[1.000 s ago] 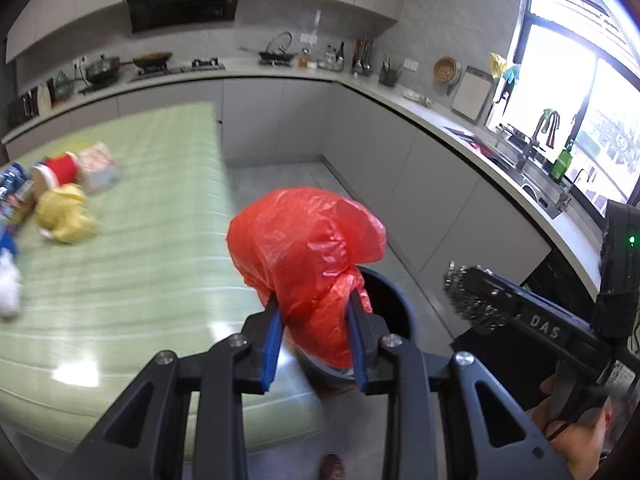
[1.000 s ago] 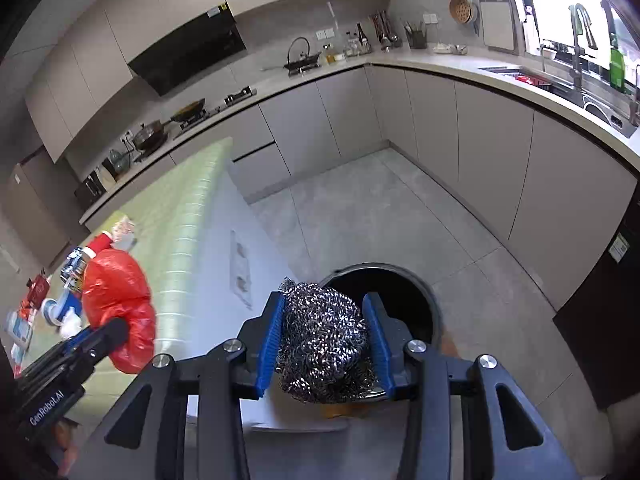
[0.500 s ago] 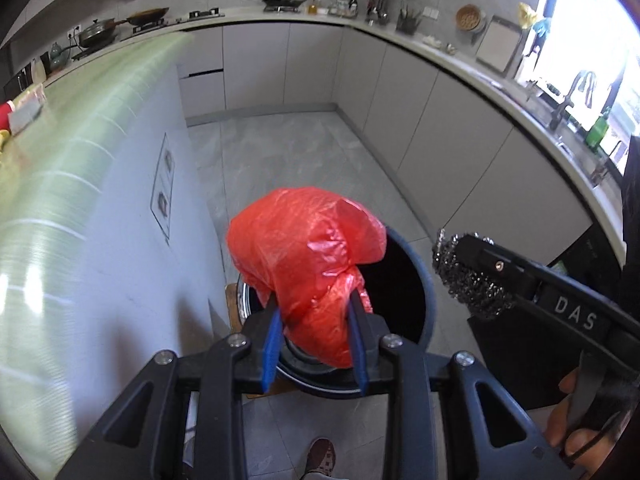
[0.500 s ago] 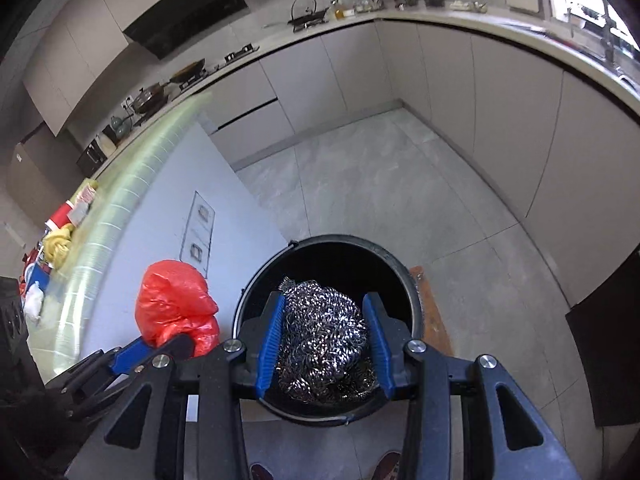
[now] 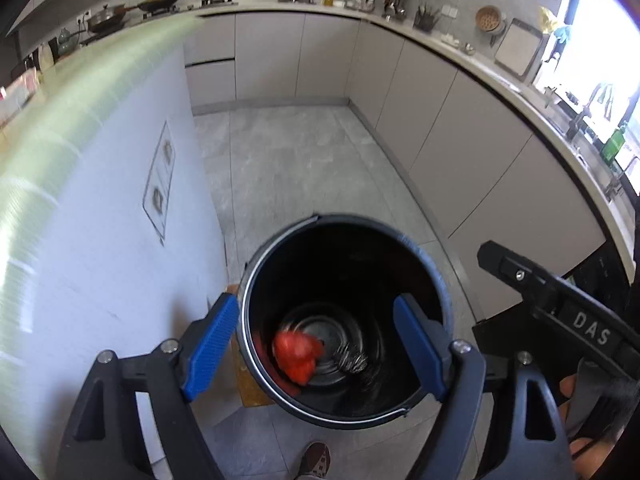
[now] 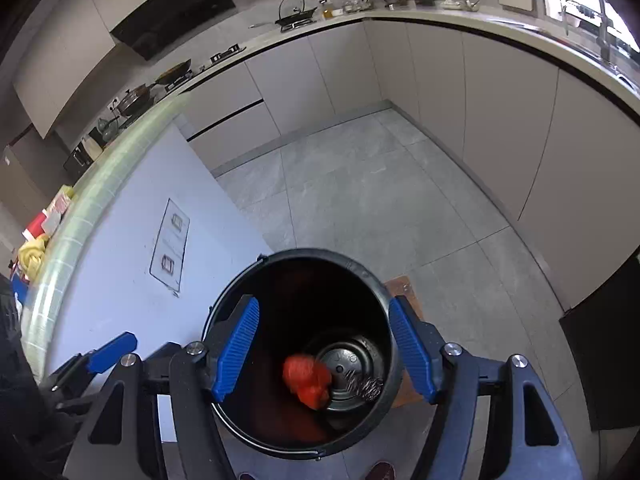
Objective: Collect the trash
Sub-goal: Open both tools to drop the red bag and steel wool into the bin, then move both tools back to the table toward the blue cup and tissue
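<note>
A black round bin (image 5: 280,236) stands on the floor below both grippers. My left gripper (image 5: 316,312) hangs over its mouth, its jaws opening with nothing between the blue pads. Low inside the bin a crumpled red plastic bag (image 5: 297,354) shows blurred, with a steel wool scourer (image 5: 354,360) beside it. My right gripper (image 6: 323,306) is over the same bin (image 6: 320,254), also opening and holding nothing. From there the red bag (image 6: 308,376) and the scourer (image 6: 366,386) lie near the bottom. One black finger (image 5: 520,276) of the right gripper reaches in from the right.
The island's white side (image 5: 120,240) with two sockets rises just left of the bin, under a green striped top (image 5: 60,120). A yellow rag (image 6: 32,256) and a red can (image 6: 36,224) lie on it. Grey cabinets (image 5: 480,140) line the right. A shoe (image 5: 316,460) is below.
Both grippers came down over the bin and opened. The red bag left the left jaws and the scourer left the right jaws; both now lie down in the bin.
</note>
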`<state>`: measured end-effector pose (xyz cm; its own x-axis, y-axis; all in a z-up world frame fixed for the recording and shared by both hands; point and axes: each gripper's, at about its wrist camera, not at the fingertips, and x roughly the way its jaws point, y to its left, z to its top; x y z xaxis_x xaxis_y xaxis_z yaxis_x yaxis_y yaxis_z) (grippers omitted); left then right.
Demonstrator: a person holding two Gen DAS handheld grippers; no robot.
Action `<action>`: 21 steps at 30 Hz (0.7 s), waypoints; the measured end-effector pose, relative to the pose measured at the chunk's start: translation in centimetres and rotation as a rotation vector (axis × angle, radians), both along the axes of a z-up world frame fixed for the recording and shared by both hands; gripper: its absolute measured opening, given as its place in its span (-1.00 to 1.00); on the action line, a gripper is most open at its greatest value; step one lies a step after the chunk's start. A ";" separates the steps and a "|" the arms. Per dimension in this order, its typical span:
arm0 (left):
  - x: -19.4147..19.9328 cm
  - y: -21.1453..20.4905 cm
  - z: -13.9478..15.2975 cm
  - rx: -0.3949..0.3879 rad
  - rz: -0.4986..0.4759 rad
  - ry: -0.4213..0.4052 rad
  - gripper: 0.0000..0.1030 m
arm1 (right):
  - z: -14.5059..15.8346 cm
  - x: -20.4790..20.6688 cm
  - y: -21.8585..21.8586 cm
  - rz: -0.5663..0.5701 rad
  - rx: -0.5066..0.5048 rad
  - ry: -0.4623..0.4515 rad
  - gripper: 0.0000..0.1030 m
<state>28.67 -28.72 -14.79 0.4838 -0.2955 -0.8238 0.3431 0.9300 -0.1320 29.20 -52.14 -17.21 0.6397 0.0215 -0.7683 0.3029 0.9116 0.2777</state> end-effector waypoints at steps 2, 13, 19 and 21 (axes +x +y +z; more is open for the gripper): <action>-0.3 -0.3 1.6 0.006 -0.013 -0.018 0.58 | 1.1 -0.5 0.0 -0.011 -0.006 -0.005 0.35; -3.1 2.0 10.8 -0.053 -0.102 -0.069 0.58 | 8.0 -4.9 2.1 -0.130 -0.039 -0.015 0.36; -2.3 7.6 14.4 -0.080 -0.088 -0.108 0.58 | 12.4 -5.7 7.9 -0.103 -0.046 -0.075 0.39; -2.1 11.0 14.6 -0.061 -0.053 -0.127 0.58 | 13.6 -5.3 11.2 -0.071 -0.045 -0.104 0.47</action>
<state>26.61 -17.76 -0.14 0.5653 -0.3713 -0.7366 0.4093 0.9015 -0.1404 23.94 -40.91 -3.58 0.7148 -0.0596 -0.6968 0.3391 0.9010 0.2707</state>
